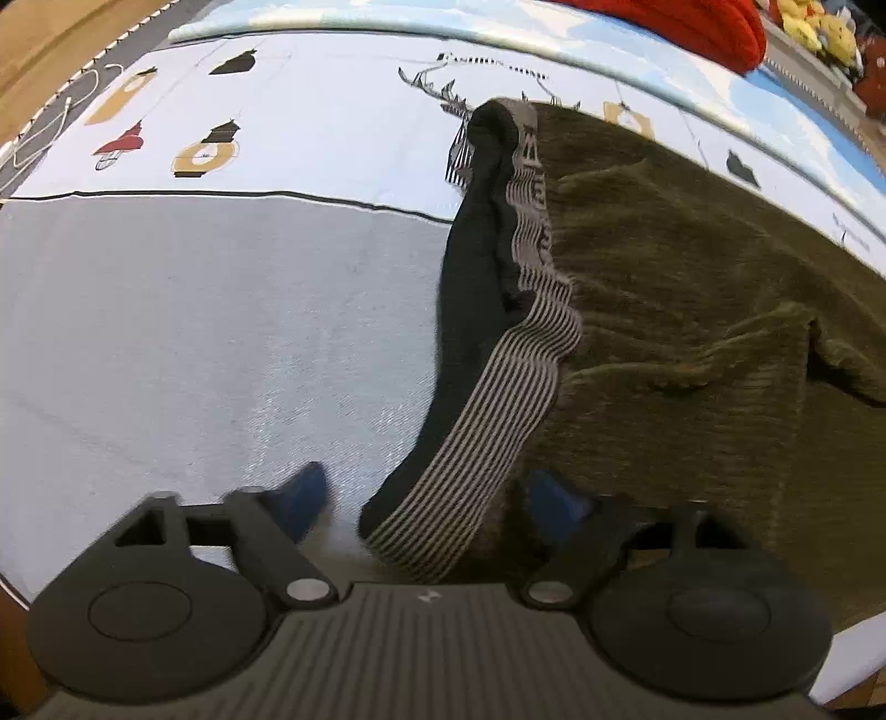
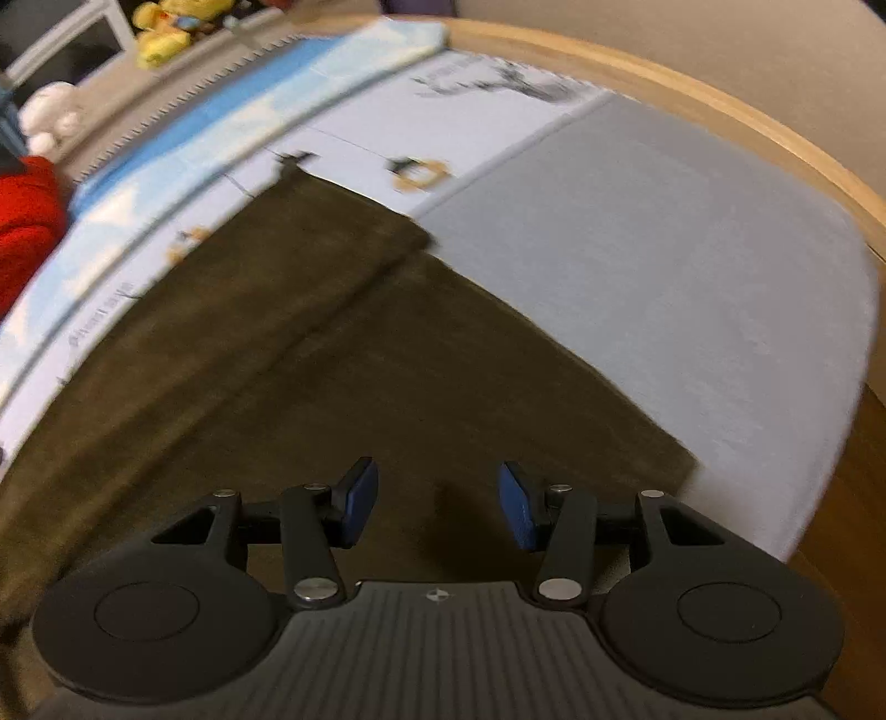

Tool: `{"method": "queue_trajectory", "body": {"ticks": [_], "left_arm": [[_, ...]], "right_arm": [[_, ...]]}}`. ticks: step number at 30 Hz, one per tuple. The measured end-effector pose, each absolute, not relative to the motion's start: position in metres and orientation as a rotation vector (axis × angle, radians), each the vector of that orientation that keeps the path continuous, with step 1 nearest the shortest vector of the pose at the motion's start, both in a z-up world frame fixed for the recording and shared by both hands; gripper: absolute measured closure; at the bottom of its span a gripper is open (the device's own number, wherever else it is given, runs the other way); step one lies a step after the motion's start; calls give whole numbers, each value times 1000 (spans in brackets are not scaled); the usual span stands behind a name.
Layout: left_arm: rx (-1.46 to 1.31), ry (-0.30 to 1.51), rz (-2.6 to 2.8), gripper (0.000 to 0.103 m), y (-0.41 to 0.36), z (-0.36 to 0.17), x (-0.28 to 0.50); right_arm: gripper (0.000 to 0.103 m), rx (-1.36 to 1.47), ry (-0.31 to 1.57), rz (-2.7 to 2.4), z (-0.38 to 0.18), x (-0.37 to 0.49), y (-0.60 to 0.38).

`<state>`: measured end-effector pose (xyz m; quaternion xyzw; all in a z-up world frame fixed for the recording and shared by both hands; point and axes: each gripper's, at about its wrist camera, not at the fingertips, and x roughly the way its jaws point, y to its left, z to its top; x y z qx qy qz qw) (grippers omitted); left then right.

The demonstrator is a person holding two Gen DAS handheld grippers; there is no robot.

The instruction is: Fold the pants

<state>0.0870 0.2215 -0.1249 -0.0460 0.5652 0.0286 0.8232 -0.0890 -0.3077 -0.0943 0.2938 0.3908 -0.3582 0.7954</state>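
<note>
One printed grey-white mat [image 1: 221, 343], wooden floor [image 2: 692, 105].

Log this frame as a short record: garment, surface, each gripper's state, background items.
garment: olive corduroy pants spread flat, striped waistband at the left end
surface: printed bed cover with a grey panel
left gripper: open, astride the waistband's near corner, pads not pressing
right gripper: open, above the pants, nothing between its pads
background: red knit item, yellow plush toys, wooden bed edge
</note>
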Motion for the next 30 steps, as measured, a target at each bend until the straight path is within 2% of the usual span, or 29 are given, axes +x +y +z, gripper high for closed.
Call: {"method": "queue_trajectory", "body": {"ticks": [2, 4, 6, 9, 11, 13, 14, 17, 19, 20, 22, 25, 30], "left_arm": [[-127, 1238, 59, 13, 223, -133, 86], [-125, 1296, 56, 13, 221, -142, 88], [-79, 1319, 41, 13, 216, -147, 88], [-1, 1353, -24, 13, 206, -156, 84], [39, 1357, -56, 13, 202, -161, 82], [39, 1355, -72, 15, 203, -161, 81], [28, 1357, -77, 16, 204, -161, 80], [40, 1357, -86, 23, 204, -161, 79], [61, 1352, -81, 35, 202, -159, 78], [65, 1348, -79, 38, 202, -157, 77], [45, 1340, -74, 52, 206, -154, 75], [14, 1331, -80, 58, 212, -148, 70], [3, 1329, -120, 59, 212, -139, 60]], "right_arm": [[49, 656, 882, -789, -112, -101, -313], [39, 673, 937, -811, -123, -107, -320], [35, 655, 993, -839, -133, -111, -325], [34, 658, 1076, -860, -150, -116, -334], [29, 682, 1072, -844, -154, -118, -340], [30, 668, 1055, -823, -153, -117, -342], [32, 651, 1054, -809, -152, -116, -341], [54, 619, 1039, -808, -149, -114, -342], [78, 614, 1022, -813, -146, -113, -346], [83, 601, 1017, -823, -144, -113, -347], [90, 601, 1007, -828, -141, -115, -349], [92, 614, 978, -826, -138, -119, -350], [94, 675, 811, -874, -118, -131, -370]]}}
